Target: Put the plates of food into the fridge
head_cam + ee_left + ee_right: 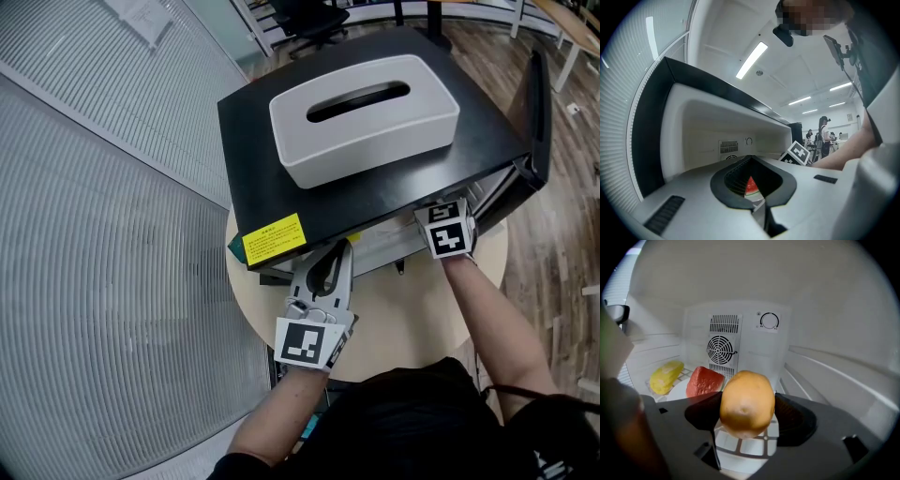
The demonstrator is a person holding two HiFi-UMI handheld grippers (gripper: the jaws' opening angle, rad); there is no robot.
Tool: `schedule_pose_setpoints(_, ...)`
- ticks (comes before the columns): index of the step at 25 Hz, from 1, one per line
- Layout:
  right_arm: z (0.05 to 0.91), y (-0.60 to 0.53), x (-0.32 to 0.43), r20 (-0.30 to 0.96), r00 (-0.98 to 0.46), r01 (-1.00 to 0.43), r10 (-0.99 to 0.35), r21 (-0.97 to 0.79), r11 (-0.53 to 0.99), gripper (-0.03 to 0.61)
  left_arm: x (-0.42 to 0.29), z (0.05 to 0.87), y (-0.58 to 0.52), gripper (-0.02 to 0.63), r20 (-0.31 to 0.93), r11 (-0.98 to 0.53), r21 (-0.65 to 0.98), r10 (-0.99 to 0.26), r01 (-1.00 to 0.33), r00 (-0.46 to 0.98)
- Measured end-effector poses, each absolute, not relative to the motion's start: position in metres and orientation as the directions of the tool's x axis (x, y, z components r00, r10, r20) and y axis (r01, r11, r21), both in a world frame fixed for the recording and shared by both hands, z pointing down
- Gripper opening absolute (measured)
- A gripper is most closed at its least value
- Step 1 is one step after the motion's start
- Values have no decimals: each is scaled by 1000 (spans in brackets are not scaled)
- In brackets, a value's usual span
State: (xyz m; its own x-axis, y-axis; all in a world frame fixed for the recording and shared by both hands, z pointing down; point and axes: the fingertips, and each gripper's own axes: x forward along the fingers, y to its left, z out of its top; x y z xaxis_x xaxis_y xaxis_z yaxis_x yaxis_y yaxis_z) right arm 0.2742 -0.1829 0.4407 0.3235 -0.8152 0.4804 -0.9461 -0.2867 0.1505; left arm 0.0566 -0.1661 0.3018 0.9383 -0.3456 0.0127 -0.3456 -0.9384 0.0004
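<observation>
Knocking the fridge (375, 178), black outside with glossy white plastic walls, is risked by any careless withdrawal. On its wire shelf (740, 446), left of centre, a white plate (678, 391) with corn (665, 377) and watermelon (705, 381) is already set. The smooth, rounded fruit (747, 399), pinched by the right gripper (747, 417), could be squeezed out and dropped. The left gripper (336, 258) is held at the opening, its jaws pressed together and empty.

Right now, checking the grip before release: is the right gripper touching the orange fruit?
Touching. The right gripper view shows the right gripper closed on both sides of the orange fruit.
</observation>
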Motion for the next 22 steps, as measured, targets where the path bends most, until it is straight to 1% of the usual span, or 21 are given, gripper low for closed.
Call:
schedule_pose_setpoints(7,432,-186,268,431,335,-937,-838,248,-248,350,56,302,-163,5,18,-937,-2,-349,-349,937)
schedule_pose_setpoints(22,415,-165,257,372,349,-921,-860,307,-241,350,47,295,-146,5,22,-930,-18,-368,-368,930)
